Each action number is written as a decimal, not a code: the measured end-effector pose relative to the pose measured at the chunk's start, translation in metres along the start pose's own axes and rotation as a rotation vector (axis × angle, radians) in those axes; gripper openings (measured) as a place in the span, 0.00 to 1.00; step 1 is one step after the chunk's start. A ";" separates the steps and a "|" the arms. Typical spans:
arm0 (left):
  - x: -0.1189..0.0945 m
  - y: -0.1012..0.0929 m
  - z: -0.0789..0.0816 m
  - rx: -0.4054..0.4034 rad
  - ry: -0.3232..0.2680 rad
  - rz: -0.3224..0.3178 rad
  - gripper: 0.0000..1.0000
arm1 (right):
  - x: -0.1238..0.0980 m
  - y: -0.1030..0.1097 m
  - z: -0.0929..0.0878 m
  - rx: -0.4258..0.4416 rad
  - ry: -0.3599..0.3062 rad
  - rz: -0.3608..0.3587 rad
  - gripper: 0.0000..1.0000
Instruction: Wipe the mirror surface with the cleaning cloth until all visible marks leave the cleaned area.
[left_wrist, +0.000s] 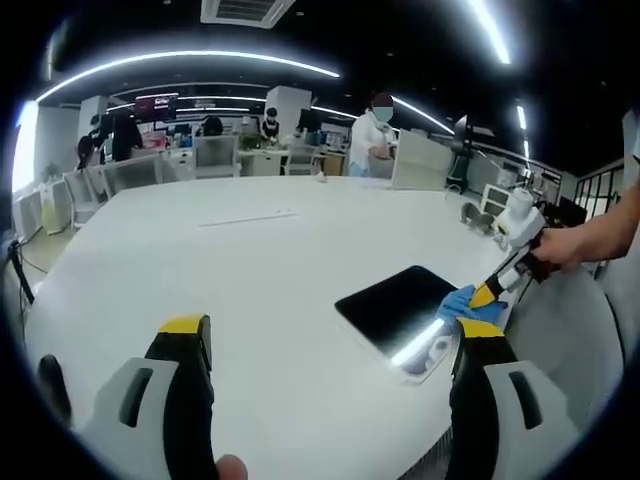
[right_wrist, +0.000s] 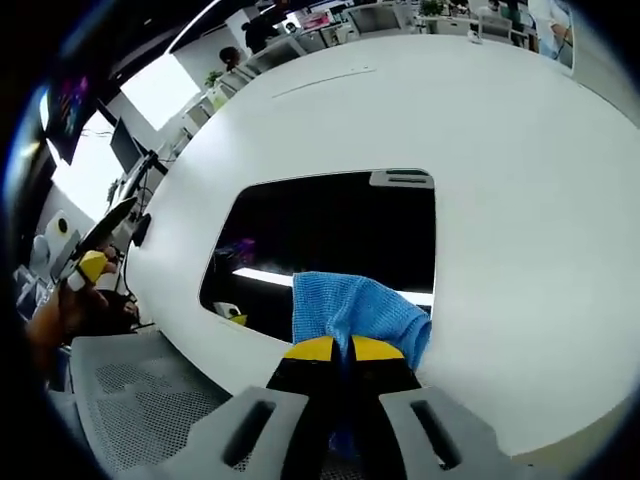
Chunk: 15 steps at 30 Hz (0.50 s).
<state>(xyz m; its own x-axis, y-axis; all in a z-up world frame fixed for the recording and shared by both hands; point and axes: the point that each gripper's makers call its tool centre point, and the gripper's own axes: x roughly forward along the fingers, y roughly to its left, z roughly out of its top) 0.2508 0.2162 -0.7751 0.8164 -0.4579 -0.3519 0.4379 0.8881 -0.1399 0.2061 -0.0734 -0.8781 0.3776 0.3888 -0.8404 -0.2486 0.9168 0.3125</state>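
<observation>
Here the right hand-held gripper clamps the blue cleaning cloth on the mirror, near the counter edge. The left hand-held gripper hangs wide apart above bare counter beside it.

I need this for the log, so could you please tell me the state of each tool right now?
Left tool: open, holding nothing, above the table.
Right tool: shut on the cloth, over the mirror.

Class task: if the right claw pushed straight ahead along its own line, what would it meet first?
Probably the mirror: the right claw, shut on the blue cloth, points across its dark glass, though the depth is unclear.
</observation>
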 end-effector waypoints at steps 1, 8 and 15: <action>0.000 0.000 0.000 0.003 0.001 -0.001 0.99 | 0.000 -0.003 0.000 0.001 -0.001 -0.004 0.00; 0.001 0.000 0.000 0.003 0.003 -0.002 0.99 | -0.003 -0.009 0.000 0.007 0.000 -0.012 0.00; 0.001 0.000 0.000 0.004 0.007 -0.002 0.99 | -0.003 -0.009 0.000 0.011 0.003 -0.011 0.00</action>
<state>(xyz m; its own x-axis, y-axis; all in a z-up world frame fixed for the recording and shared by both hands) 0.2520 0.2156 -0.7759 0.8128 -0.4596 -0.3580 0.4412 0.8869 -0.1371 0.2071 -0.0823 -0.8783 0.3773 0.3783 -0.8453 -0.2348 0.9220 0.3078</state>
